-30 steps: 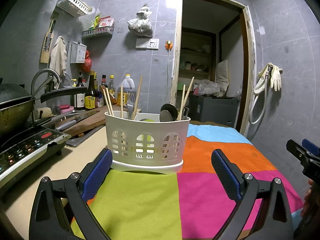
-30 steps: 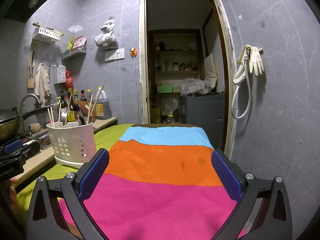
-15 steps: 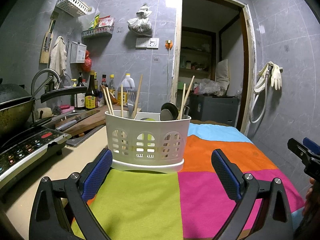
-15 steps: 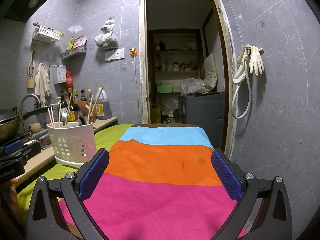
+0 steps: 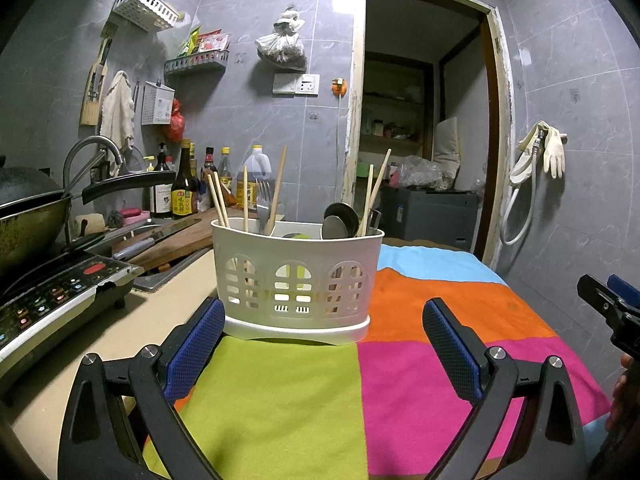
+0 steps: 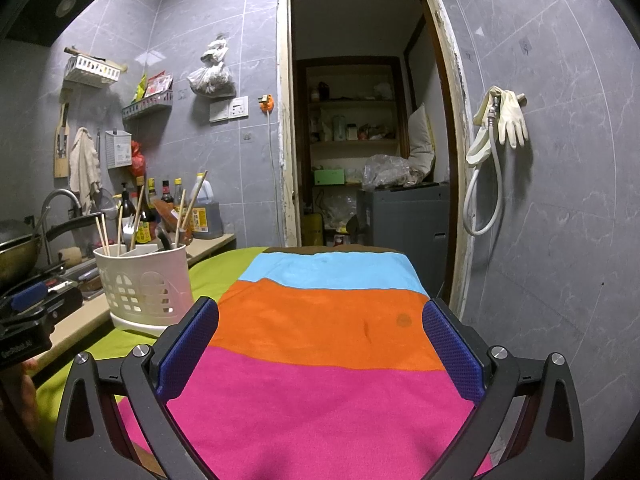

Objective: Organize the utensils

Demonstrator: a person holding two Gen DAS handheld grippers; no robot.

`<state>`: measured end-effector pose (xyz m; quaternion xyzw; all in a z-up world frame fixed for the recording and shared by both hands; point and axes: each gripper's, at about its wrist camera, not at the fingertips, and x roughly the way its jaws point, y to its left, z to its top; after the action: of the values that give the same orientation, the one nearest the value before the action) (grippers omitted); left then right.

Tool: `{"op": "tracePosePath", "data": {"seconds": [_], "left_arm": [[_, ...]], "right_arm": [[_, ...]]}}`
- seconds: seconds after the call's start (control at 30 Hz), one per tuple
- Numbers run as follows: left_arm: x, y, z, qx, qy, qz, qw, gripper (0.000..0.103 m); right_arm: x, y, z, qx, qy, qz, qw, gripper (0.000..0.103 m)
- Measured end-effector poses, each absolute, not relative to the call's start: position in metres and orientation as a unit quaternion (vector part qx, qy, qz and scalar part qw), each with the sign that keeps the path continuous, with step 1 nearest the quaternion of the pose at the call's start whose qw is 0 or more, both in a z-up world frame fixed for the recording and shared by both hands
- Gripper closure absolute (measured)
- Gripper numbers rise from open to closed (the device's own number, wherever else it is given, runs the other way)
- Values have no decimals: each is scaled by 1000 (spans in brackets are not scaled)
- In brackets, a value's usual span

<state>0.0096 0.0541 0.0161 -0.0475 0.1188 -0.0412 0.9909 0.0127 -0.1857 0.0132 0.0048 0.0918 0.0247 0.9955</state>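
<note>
A white plastic utensil caddy (image 5: 296,284) stands upright on the striped cloth (image 5: 280,400), holding wooden chopsticks (image 5: 276,190), a fork (image 5: 263,204) and metal spoons (image 5: 340,220). My left gripper (image 5: 322,350) is open just in front of the caddy, with nothing between its blue pads. In the right wrist view the caddy (image 6: 144,286) sits at the left, and my right gripper (image 6: 320,350) is open over the bare pink and orange cloth (image 6: 320,360). The edge of the right gripper (image 5: 608,304) also shows in the left wrist view.
An induction cooker (image 5: 52,296) with a wok (image 5: 28,216) sits at the left. Behind the caddy lie a cutting board with a knife (image 5: 160,236), a sink tap (image 5: 86,152) and sauce bottles (image 5: 184,192). A doorway (image 6: 360,160) opens at the back; a hose and gloves (image 6: 500,128) hang on the right wall.
</note>
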Motion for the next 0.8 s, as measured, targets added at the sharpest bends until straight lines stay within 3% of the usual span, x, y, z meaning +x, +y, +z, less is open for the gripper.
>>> {"op": "tracePosePath", "data": {"seconds": [0.8], "left_arm": [[10, 60, 12, -47, 122, -42, 991, 6]], "right_arm": [[13, -185, 13, 5, 92, 24, 995, 0]]}}
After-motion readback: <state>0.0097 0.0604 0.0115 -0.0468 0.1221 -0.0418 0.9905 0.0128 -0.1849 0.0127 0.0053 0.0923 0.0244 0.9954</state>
